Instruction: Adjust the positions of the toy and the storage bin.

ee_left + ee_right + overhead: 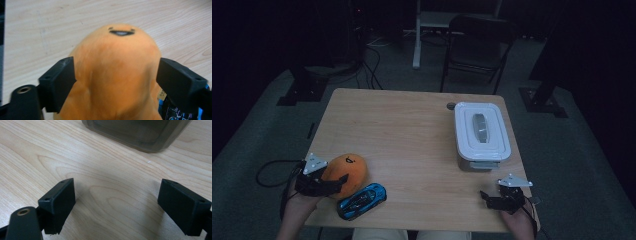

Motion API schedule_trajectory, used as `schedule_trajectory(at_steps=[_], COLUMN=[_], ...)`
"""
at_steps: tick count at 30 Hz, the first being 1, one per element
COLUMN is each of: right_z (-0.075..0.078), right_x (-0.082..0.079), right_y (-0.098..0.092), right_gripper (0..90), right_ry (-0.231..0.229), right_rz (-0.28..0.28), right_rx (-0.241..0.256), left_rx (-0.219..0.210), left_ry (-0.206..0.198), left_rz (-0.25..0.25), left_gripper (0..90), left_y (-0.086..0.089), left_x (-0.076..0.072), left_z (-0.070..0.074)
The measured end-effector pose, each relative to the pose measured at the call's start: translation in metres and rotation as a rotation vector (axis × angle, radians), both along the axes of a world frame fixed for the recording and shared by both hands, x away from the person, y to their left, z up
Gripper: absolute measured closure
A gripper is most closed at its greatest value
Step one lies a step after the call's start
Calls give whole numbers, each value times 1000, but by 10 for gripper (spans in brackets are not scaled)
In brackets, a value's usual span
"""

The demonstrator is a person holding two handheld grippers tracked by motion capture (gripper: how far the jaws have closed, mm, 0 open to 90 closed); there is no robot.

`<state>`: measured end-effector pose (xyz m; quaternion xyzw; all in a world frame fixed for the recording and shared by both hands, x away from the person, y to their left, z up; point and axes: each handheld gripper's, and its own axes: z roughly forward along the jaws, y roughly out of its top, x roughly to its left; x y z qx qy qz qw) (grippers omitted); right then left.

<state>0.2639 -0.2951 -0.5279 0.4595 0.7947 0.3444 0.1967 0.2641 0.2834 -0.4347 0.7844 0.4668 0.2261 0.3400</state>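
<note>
Left gripper [343, 181] low at the near left corner, held in a hand [301, 200] from below, jaws spread wide and pointing right. Right gripper [485, 197] low at the near right edge, jaws gaping, pointing left, gripped by the other hand [519, 220].

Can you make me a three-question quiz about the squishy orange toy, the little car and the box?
1. Where is the blue toy car? A beside the orange plush toy B on the box lid C on the floor
2. What colour is the lid of the storage box? A red B white C green
3. How are the jaws of the left gripper? A open around the plush B shut on the car C resting on the box

A: the car lies right by the plush. B: the lid looks white. A: a jaw sits either side of it.
</note>
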Motion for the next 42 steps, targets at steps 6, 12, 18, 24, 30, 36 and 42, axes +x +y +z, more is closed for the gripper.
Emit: schedule_trajectory(at_steps=[6, 12, 18, 24, 30, 36, 42], right_z=[0, 0, 1, 4, 10, 17, 23], right_x=[0, 1, 0, 0, 0, 12, 25], right_y=[0, -3, -5, -13, -32, -59, -67], right_gripper=[139, 132, 126, 132, 134, 154, 154], right_ry=[1, 10, 9, -24, -38, -54, -48], right_rz=[-3, -12, -47, -78, -149, -245, -280], right_rx=[3, 25, 8, 34, 7, 55, 27], left_rx=[-44, -47, -65, -73, -83, -77, -65], left_ry=[12, -12, -19, -12, -7, 15, 31], left_rz=[-77, -147, -184, -224, -280, -334, -350], left_gripper=[10, 5, 5, 5, 5, 5, 20], left_y=[-20, -45, -66, -95, -122, -151, -171], left_x=[10, 16, 26, 40, 48, 61, 73], left_z=[9, 7, 9, 7, 1, -5, -10])
